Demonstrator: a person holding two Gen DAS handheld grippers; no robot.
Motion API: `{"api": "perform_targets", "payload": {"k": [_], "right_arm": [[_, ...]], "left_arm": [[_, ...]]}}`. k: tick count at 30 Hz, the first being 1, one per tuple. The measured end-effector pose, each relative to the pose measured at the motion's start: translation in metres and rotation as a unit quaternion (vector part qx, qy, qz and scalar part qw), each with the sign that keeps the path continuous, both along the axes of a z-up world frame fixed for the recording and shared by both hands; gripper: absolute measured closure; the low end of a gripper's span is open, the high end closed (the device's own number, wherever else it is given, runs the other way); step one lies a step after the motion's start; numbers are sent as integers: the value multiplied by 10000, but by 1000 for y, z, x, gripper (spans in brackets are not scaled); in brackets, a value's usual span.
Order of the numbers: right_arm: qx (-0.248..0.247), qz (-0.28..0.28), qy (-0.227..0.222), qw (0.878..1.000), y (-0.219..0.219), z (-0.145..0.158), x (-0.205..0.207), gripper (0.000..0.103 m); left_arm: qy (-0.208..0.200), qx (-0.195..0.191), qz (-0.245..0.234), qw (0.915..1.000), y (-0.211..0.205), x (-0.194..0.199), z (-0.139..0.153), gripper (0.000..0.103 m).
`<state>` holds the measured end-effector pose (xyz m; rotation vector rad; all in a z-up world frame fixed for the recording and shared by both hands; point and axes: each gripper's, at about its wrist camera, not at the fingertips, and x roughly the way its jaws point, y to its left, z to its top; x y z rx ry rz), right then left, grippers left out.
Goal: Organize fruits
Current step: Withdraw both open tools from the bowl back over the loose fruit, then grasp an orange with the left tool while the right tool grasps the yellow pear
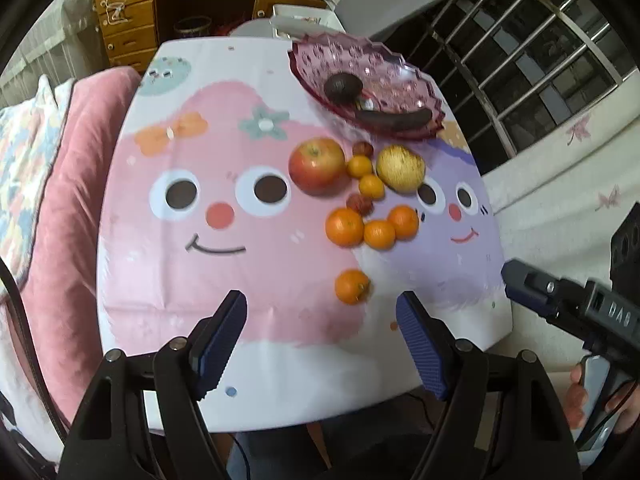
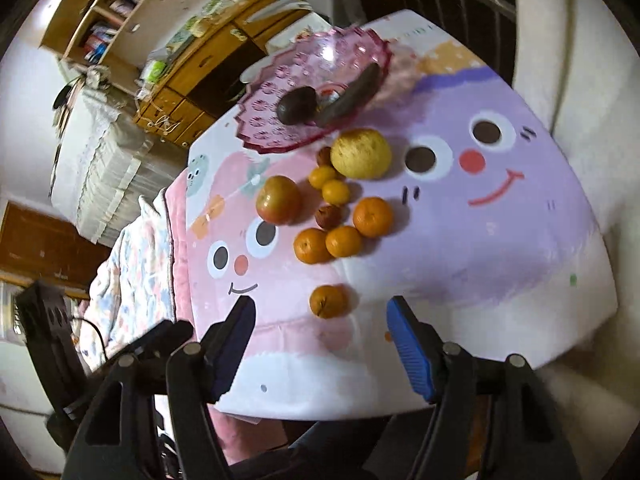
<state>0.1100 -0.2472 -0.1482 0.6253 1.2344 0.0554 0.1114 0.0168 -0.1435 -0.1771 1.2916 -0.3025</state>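
Nearest the cameras, the left gripper (image 1: 320, 312) is held spread above the near edge of the table (image 1: 280, 396), nothing between its blue pads. The right gripper (image 2: 320, 318) is likewise spread and empty; its body is also seen at the right edge of the left wrist view, gripped by a hand (image 1: 580, 396).

Just beyond the fingertips, a lone mandarin (image 2: 329, 301) is found on the cartoon-printed tablecloth (image 2: 500, 240), apart from the rest. Farther on, three mandarins (image 1: 378, 234) are clustered, touching one another. Behind them a small reddish fruit (image 1: 359, 204) is tucked, then two small yellow-orange citrus (image 1: 371, 186). A red apple (image 1: 317, 165) is set to their left in the left wrist view, a yellow apple (image 1: 401, 168) to their right, with another small reddish fruit (image 1: 363, 148) between the two apples.

At the far side, a pink glass dish (image 1: 352, 56) is seen holding an avocado (image 1: 343, 87) and a dark, elongated fruit (image 1: 394, 119). A wooden cabinet (image 1: 132, 20) is visible behind the table.
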Motion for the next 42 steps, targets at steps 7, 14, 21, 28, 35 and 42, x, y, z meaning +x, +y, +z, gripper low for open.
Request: {"api": "perform_targets", "payload": {"k": [7,14,21,28,35,42], "right_arm": [[110,-258,377,9989,-23,-17,6,32],[180,-164,717,9971,-52,-37,35,30],[-3,222,761,9969,-75,-53,77,29],[-93,845,610,9945,-75,-71,120,29],[-26,1381,252,9901,-68,-91,153,29],[-37,1870,-228,9821,-53,-109,178,29]], "left_arm": [[265,-8,138,9996,-17,-6,-22,27],[476,35,670,9966,-34,-2,-43,22],[692,-19,1463,9868,-48,-4,-70,22],[926,56,2101,9733,-57,1,-97,22],[1074,99,2546,9610,-64,7,-118,22],[1152,110,2767,9539,-73,12,-132,29]]}}
